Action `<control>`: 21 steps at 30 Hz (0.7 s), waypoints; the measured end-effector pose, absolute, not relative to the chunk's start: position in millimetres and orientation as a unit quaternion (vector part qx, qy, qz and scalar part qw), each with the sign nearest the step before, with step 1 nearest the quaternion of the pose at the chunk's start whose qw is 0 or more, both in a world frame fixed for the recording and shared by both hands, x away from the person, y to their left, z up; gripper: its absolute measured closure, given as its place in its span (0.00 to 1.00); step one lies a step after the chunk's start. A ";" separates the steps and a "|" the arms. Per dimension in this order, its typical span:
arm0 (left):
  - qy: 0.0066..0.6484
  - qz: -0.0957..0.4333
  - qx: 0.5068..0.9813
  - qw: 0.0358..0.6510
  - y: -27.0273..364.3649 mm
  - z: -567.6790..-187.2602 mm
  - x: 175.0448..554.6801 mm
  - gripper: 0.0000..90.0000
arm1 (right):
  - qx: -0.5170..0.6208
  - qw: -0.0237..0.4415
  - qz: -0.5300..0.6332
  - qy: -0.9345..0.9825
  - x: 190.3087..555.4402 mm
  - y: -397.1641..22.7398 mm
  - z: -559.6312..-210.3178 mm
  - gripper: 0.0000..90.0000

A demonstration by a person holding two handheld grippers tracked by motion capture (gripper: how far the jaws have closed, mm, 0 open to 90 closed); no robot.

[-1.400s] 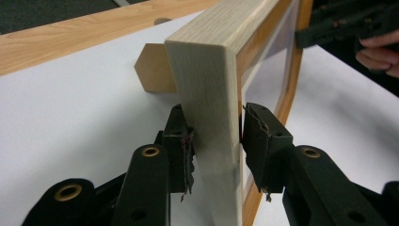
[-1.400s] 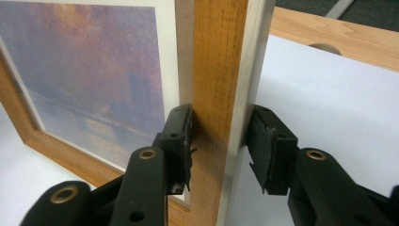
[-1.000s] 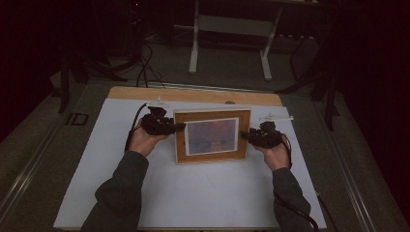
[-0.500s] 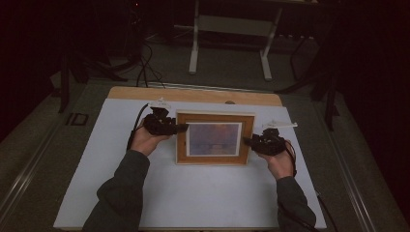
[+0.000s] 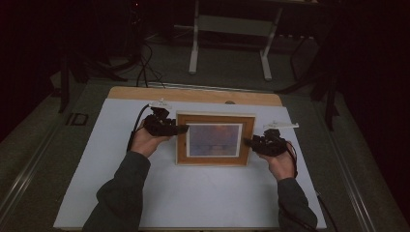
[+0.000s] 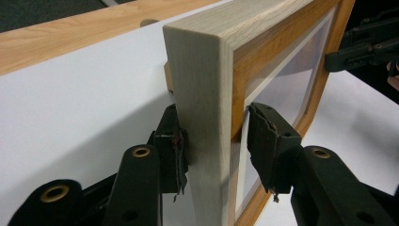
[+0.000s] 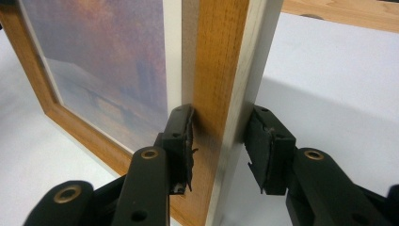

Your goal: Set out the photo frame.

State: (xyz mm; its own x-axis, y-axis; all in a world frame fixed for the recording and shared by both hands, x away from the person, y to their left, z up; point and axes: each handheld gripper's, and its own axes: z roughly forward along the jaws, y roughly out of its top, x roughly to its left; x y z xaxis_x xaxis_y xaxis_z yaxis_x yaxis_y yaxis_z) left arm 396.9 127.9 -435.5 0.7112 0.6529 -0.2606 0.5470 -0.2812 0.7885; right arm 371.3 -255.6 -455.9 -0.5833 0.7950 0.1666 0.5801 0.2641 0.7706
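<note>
Left claw pinches the left rail of a wooden-framed sunset picture. Right claw pinches its right rail. Both stand near the far edge of the white-topped bench.

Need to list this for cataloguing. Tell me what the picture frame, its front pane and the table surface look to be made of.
Picture frame: apparently wood, matte; grain lines run along its pale outer edge and orange-brown face.
Front pane: probably glass or clear acrylic; a soft sheen lies over the print, too little to tell which.
Table surface: a smooth white matte sheet, maybe laminate or board, over a light wood-grain top at the far edge.
</note>
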 end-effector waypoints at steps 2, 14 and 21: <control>0.378 0.056 0.798 0.467 127.8 -435.4 396.3 0.66 | 0.439 0.127 0.419 0.784 371.8 -255.6 -455.8 0.69; 0.385 0.052 0.795 0.465 128.3 -437.6 397.0 0.54 | 0.434 0.124 0.423 0.786 369.7 -259.9 -454.6 0.62; 0.388 0.057 0.790 0.472 135.7 -433.6 393.2 0.51 | 0.441 0.120 0.427 0.780 366.2 -271.2 -454.4 0.60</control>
State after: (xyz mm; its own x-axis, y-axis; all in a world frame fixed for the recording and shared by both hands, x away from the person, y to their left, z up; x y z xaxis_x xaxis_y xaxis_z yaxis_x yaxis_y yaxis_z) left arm 393.2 135.7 -433.6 0.6929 0.6663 -0.2755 0.5578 -0.2532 0.7904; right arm 366.2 -271.2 -454.4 -0.5820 0.7905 0.1906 0.5861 0.2452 0.7723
